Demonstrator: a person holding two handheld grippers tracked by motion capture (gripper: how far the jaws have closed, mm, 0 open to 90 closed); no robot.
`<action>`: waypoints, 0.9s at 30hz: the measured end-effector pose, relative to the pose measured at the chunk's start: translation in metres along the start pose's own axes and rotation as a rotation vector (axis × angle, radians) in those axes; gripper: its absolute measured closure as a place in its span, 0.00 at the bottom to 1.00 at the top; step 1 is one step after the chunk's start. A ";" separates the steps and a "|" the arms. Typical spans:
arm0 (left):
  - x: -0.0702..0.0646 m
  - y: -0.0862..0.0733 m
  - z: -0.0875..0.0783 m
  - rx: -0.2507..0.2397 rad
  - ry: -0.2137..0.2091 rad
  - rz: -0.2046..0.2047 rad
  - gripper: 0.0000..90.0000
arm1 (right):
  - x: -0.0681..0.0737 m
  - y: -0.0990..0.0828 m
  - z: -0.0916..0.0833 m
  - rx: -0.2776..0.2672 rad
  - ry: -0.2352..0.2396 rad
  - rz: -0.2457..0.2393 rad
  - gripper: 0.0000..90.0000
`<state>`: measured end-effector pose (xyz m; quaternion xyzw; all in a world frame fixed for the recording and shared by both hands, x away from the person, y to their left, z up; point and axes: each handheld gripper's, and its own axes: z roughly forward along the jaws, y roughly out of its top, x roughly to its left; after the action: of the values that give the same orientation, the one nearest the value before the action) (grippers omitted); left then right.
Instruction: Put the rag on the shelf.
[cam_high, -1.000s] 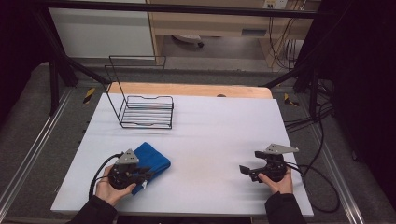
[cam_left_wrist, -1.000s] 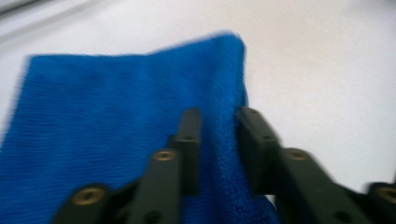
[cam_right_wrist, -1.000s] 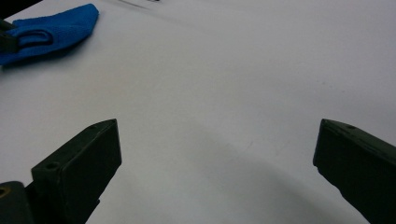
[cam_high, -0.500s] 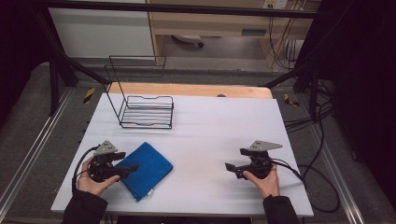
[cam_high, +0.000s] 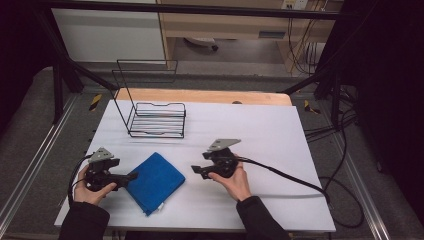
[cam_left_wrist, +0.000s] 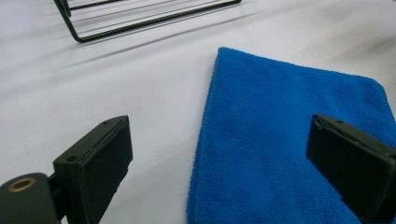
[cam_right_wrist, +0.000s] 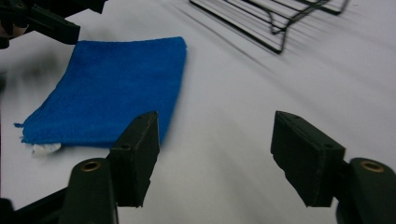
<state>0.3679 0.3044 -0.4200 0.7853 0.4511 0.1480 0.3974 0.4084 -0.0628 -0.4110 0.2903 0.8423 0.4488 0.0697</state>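
A folded blue cloth (cam_high: 152, 181) lies flat on the white table (cam_high: 280, 150), near the front left. My left gripper (cam_high: 131, 176) sits just left of it, level with the table. Its jaws have just been opening and stand wide, the cloth's (cam_left_wrist: 280, 140) left edge lying ahead between them with no pad touching. My right gripper (cam_high: 196, 170) is just right of the cloth, pointing at it. Its jaws have just been closing, still apart with only bare table between them; the cloth (cam_right_wrist: 112, 88) lies ahead to the left.
A black wire rack (cam_high: 156, 119) stands at the back left of the table, behind the cloth. Bare tabletop stretches across the right half. The right gripper's cable (cam_high: 285, 176) trails off to the right edge.
The left gripper has let go of the cloth and drawn back to the left. The cloth now lies flat. The right hand has moved left across the table to the cloth's right edge.
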 end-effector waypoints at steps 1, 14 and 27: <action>0.001 0.000 0.000 -0.002 0.006 -0.005 0.08 | 0.002 0.003 0.009 0.018 0.003 -0.002 0.45; 0.008 -0.004 0.001 -0.018 0.029 -0.009 0.08 | 0.010 0.037 0.094 0.074 0.042 -0.008 0.63; 0.010 -0.005 0.000 -0.023 0.037 -0.014 0.09 | 0.009 0.048 0.133 0.129 0.071 -0.020 0.82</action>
<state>0.3704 0.3144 -0.4247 0.7747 0.4620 0.1650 0.3990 0.4718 0.0583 -0.4493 0.2696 0.8742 0.4030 0.0255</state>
